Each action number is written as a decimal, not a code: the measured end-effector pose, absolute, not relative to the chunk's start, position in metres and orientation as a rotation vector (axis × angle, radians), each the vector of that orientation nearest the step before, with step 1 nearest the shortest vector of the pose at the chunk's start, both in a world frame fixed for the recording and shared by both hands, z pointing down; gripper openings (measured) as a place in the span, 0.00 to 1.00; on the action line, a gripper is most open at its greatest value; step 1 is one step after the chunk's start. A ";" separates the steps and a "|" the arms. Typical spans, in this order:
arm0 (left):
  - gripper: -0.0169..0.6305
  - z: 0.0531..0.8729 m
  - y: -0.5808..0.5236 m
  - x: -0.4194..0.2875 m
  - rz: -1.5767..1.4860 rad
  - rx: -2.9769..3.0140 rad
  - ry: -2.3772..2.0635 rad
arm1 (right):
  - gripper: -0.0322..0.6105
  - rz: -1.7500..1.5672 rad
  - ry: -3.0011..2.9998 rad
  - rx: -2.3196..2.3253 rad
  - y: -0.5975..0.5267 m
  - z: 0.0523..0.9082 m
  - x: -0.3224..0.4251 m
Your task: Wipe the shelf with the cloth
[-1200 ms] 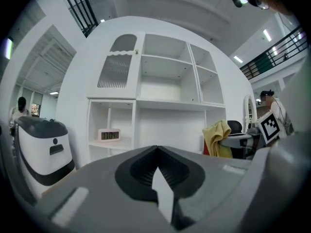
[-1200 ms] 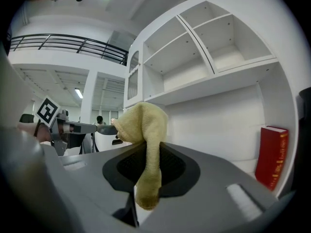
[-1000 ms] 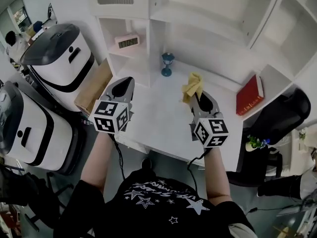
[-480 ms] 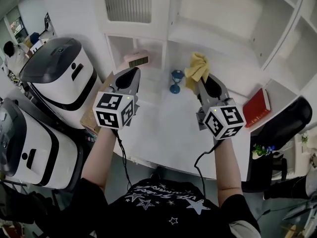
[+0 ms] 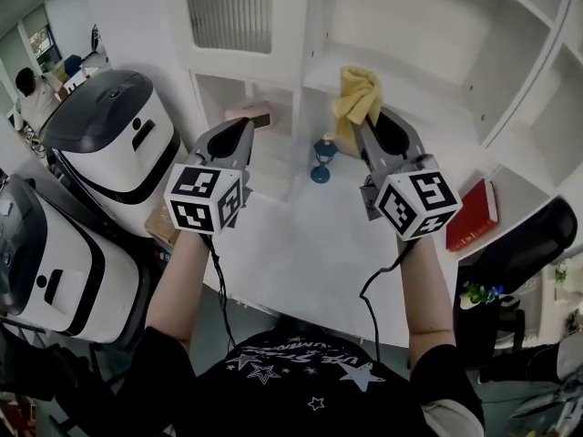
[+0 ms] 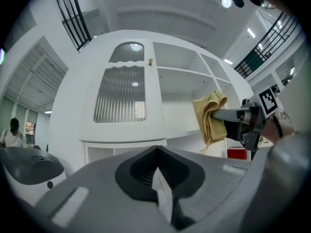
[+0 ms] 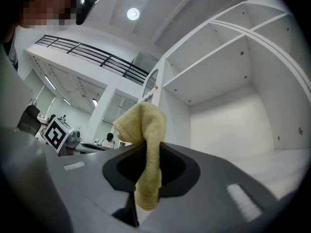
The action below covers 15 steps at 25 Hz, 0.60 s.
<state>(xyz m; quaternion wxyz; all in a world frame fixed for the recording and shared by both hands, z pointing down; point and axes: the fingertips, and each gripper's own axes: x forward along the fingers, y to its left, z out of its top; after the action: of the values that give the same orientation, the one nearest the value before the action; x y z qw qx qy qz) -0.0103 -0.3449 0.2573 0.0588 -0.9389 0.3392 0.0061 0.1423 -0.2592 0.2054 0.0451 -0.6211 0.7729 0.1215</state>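
Note:
A yellow cloth [image 5: 358, 96] hangs bunched from my right gripper [image 5: 365, 124], which is shut on it and held up in front of the white shelf unit, near the edge of a shelf board [image 5: 428, 107]. In the right gripper view the cloth [image 7: 146, 135] droops between the jaws, with the open white shelf [image 7: 272, 159] beyond. My left gripper [image 5: 240, 135] is raised beside it, shut and holding nothing. The left gripper view shows its jaws [image 6: 156, 152] closed, with the cloth [image 6: 209, 115] off to the right.
A small blue lamp-like ornament [image 5: 319, 160] stands on the white desk [image 5: 310, 244]. A pink clock [image 5: 253, 112] sits in a low cubby and a red book [image 5: 474, 215] at the right. Two white-and-black machines [image 5: 109, 144] [image 5: 46, 253] stand left. A ribbed glass door [image 5: 228, 7] is above.
Both grippers have risen from desk height toward the upper shelves. The cloth went up with the right gripper and now sits level with a shelf board.

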 end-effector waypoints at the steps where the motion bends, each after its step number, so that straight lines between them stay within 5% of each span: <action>1: 0.03 0.256 -0.345 -0.007 0.017 -2.837 1.034 | 0.18 0.373 2.371 -1.889 -0.262 0.205 0.145; 15: 0.03 0.202 -0.345 0.018 0.079 -2.683 1.186 | 0.18 0.600 2.482 -1.637 -0.313 0.113 0.149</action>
<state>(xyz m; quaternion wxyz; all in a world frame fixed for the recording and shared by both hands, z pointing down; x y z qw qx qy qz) 0.0179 -0.3450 0.2017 0.1035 -0.9093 0.4021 0.0267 0.1491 -0.3126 0.1127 0.0541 -0.5390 0.8170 0.1974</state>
